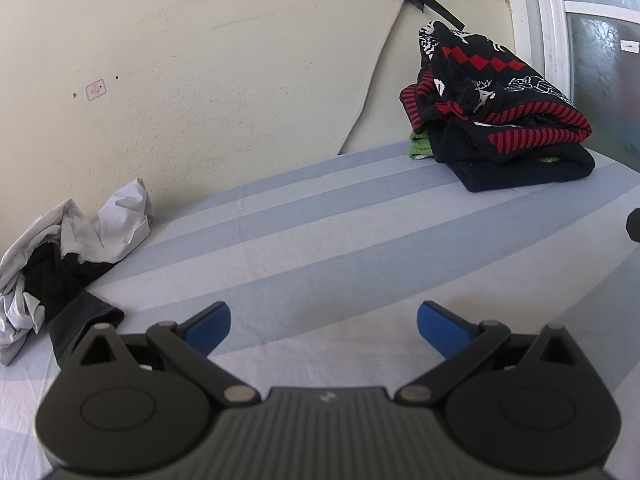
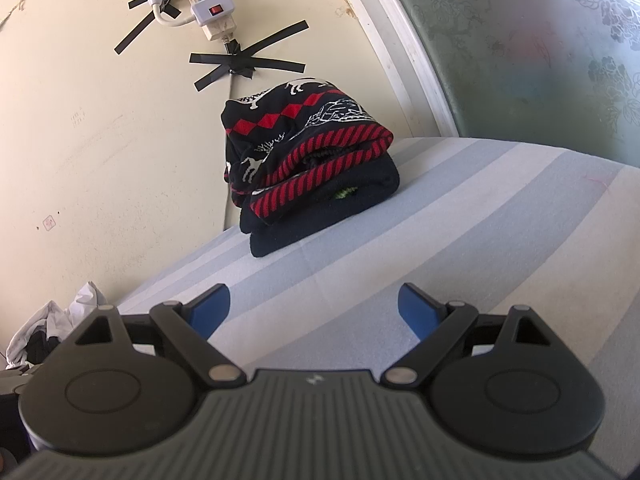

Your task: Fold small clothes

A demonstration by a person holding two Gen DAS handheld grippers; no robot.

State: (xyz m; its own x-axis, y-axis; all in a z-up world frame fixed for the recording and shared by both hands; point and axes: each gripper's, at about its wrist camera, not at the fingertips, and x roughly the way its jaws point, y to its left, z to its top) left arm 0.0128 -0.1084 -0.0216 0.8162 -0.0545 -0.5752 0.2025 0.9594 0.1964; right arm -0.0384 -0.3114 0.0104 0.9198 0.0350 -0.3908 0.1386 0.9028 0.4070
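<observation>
In the left wrist view, a dark object (image 1: pixel 634 225) at three o'clock is cut off by the edge, unidentifiable. The green garment (image 1: pixel 421 145) is mostly buried under the folded stack (image 1: pixel 500 120). The crumpled clothes (image 2: pixel 48 330) at eight o'clock in the right wrist view sit partly behind the gripper body.

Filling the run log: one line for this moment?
left tool open, empty | right tool open, empty | folded dark red-patterned sweater stack by wall | crumpled white-and-black clothes unfolded
</observation>
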